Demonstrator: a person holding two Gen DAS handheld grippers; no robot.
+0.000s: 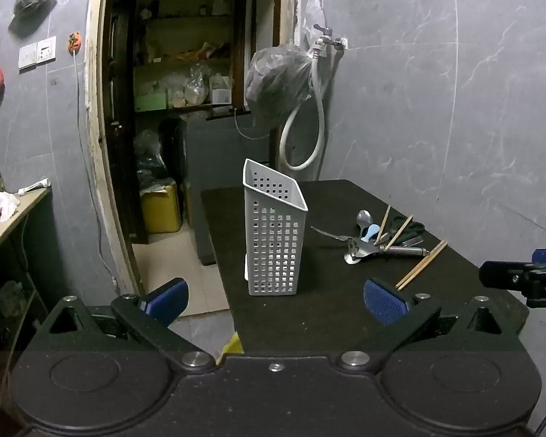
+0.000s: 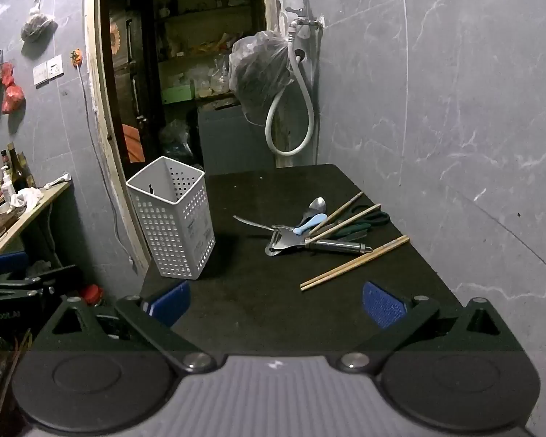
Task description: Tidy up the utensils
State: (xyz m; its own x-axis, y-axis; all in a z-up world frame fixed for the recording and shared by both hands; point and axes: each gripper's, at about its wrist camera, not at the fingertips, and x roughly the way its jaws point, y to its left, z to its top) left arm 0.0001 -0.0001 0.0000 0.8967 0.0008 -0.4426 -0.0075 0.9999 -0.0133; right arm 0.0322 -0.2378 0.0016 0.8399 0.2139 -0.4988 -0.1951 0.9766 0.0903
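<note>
Utensils heaped on the black table, right of centre, none yet in the white perforated holder. Starting from the tongs: right gripper spread wide, nothing between its blue pads, hovering over the near table edge. Left gripper likewise gaping and empty, aimed toward the holder, partly hanging over the table's left edge.

Further out, a loose pair of wooden chopsticks nearest the right gripper, lying diagonally, apart from the heap. Beyond, a tangle: metal peeler, spoon, small blue-handled piece, more chopsticks crossed over dark-handled scissors.

Likely trouble:
- Thin chopsticks lying flat on the table: easy to pinch only one, or to have either roll away from the closing pads.
- Crossed pieces in the heap: lifting one probably drags or flips a neighbour, perhaps toward the right edge.
- Holder tall, light, and close to the left table edge: liable to tip or slide off if knocked by a long utensil entering at an angle.
- Scissors and peeler blade: awkward, slippery grips.
</note>
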